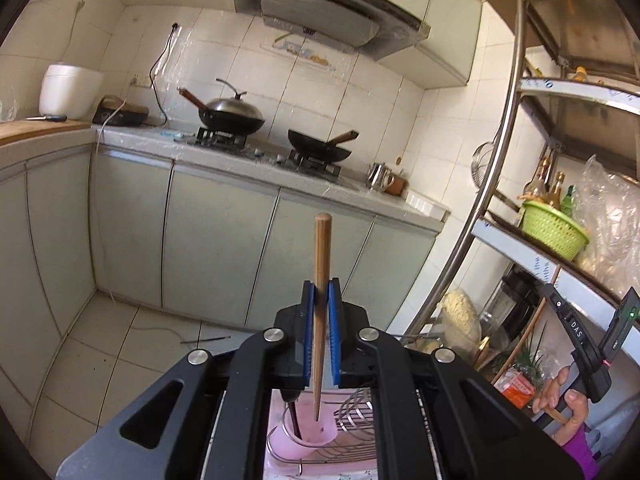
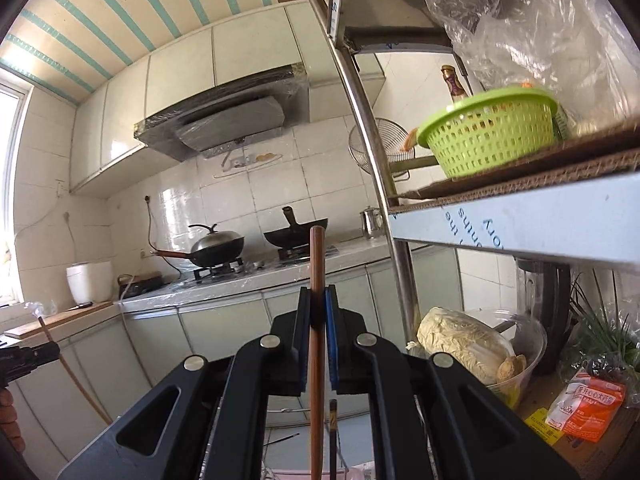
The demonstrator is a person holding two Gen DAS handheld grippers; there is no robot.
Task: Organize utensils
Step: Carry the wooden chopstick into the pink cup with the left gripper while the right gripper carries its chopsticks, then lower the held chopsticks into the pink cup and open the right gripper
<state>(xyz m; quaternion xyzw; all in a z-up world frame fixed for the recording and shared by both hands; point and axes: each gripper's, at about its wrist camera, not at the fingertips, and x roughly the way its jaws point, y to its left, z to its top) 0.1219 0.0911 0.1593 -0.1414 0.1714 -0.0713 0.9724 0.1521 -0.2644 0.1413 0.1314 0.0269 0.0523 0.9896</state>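
Left black two-finger gripper with blue pads [image 1: 322, 296]: pressed together on a light bamboo chopstick [image 1: 321, 280], held near upright. Its thin tip hangs at 6 o'clock over a pink plastic utensil cup [image 1: 298, 438], which already contains a dark chopstick [image 1: 295, 420]; whether the tip touches the cup cannot be told. Cup sits beside a wire dish rack [image 1: 352, 420].

Right black two-finger gripper with blue pads [image 2: 318, 308]: pinching a reddish-brown wooden chopstick [image 2: 316, 280], upright, thick end at 12 o'clock. A second dark chopstick with pale markings [image 2: 333, 432] stands just beside its lower shaft, at 6 o'clock.

Person's right hand [image 1: 560, 396]: at 4 o'clock in the left wrist view, wrapped around the right gripper's handle.

Mid distance, right wrist view, 3 to 4 o'clock: pale cabbage in a clear bowl [image 2: 468, 344]; orange-and-white packet [image 2: 586, 404]. At 2 o'clock, a lime-green perforated plastic basket [image 2: 490, 136] on the steel shelving rack [image 2: 520, 216].

Far: grey countertop [image 1: 256, 160] at 11 to 1 o'clock, carrying a lidded black wok [image 1: 232, 114], an open black wok [image 1: 320, 148], a small steel kettle [image 1: 378, 174] and a white rice cooker [image 1: 70, 90]. Grey range hood [image 1: 320, 12] at 12 o'clock above.
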